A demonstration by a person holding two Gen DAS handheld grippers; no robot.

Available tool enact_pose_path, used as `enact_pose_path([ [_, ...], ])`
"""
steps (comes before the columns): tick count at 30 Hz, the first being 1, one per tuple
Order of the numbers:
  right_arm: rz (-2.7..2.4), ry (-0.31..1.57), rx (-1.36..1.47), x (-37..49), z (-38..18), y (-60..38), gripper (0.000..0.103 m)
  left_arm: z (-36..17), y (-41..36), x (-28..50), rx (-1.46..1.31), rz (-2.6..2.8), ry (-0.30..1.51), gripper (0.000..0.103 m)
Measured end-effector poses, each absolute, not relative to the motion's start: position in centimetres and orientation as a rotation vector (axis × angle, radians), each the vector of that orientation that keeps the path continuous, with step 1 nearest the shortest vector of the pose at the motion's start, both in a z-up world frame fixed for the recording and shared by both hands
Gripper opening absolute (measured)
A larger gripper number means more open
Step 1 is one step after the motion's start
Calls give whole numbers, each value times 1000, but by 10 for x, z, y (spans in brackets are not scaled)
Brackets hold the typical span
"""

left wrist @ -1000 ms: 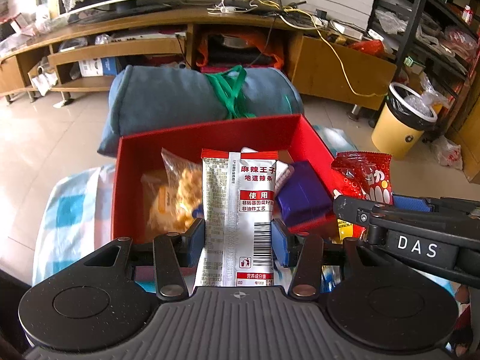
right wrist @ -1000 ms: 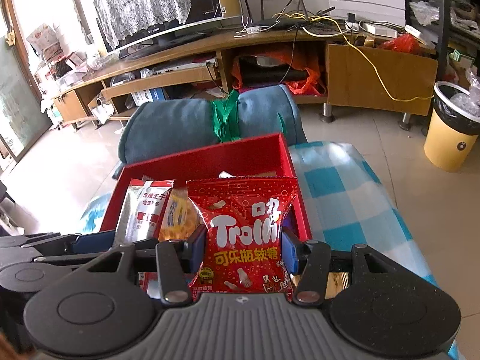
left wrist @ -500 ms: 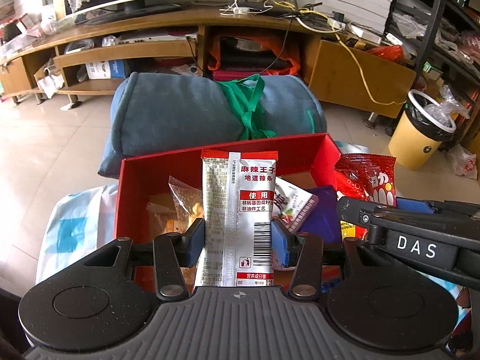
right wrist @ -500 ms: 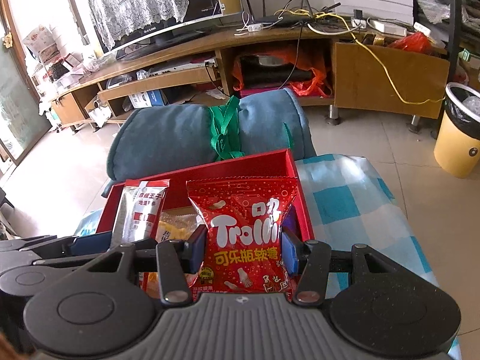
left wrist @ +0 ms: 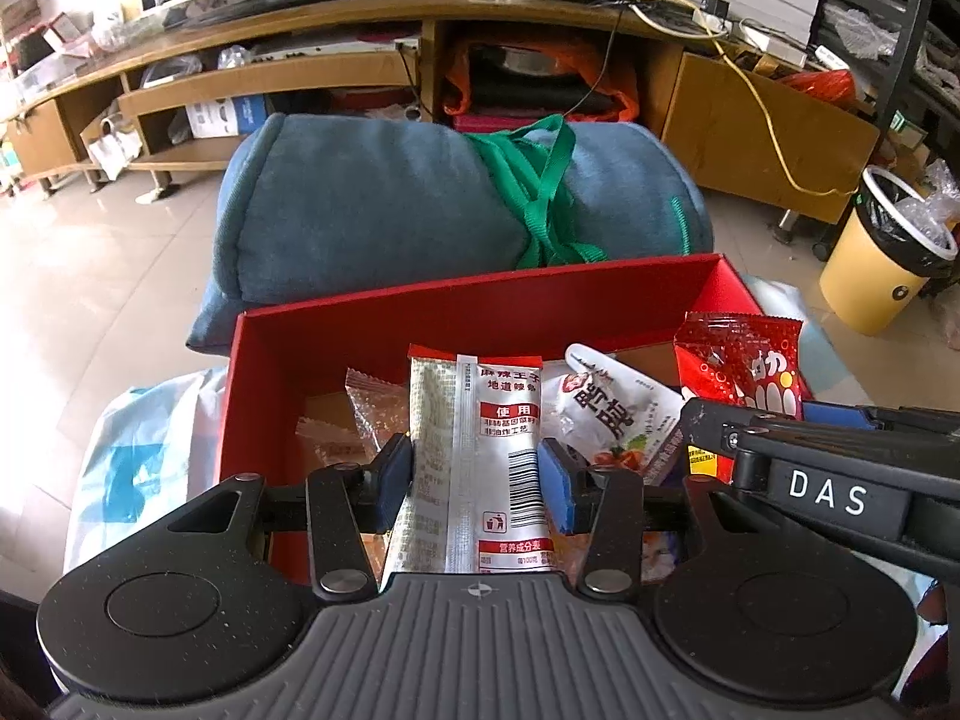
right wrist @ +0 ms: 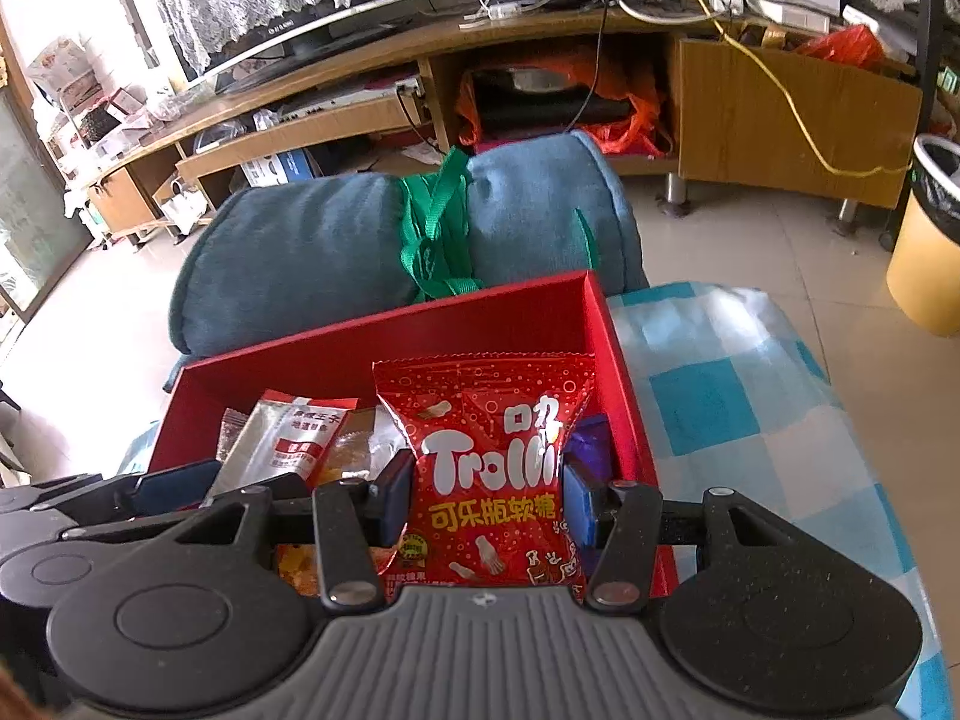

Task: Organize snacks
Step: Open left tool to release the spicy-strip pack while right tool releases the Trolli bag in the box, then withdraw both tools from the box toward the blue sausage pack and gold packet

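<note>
My left gripper (left wrist: 477, 477) is shut on a silver-and-red snack packet (left wrist: 474, 456), held upright over the open red box (left wrist: 480, 294). In the right wrist view my right gripper (right wrist: 489, 495) is shut on a red Trolli gummy bag (right wrist: 489, 468), held over the right side of the same red box (right wrist: 384, 330). The Trolli bag (left wrist: 741, 363) and the other gripper's arm show at the right of the left wrist view. Inside the box lie a white packet (left wrist: 606, 414), clear orange snack bags (left wrist: 375, 408) and a purple packet (right wrist: 585, 438).
A rolled blue blanket (left wrist: 420, 204) tied with green straps lies just behind the box. A blue-and-white checked cloth (right wrist: 720, 396) covers the surface to the right. A yellow bin (left wrist: 882, 264) stands on the tiled floor. A wooden TV unit (left wrist: 420, 36) runs along the back.
Both grippers have moved forward and down toward the box with their packets still held. The box and blanket now sit lower and larger in both views.
</note>
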State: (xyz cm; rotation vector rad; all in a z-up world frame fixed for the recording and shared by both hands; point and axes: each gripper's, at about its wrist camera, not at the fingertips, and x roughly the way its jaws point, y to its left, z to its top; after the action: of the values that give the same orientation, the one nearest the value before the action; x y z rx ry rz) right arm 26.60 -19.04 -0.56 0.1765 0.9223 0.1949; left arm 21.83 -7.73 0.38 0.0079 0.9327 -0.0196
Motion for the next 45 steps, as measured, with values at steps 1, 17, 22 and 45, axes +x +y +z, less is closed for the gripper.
enact_pose_path([
  [1,195,930,179,268,-8,-190,46,2,-77,219,12,-16,933,54],
  [17,168,937,180,271,-11,-195,49,7,-75,216,-15,-16,923,71],
  [22,163,922,181,262,-2,-202,52,10,-78,207,-17,-45,923,73],
  [45,78,1025,157,195,-14,-285,53,-11,-155,139,32,-280,1018,83],
])
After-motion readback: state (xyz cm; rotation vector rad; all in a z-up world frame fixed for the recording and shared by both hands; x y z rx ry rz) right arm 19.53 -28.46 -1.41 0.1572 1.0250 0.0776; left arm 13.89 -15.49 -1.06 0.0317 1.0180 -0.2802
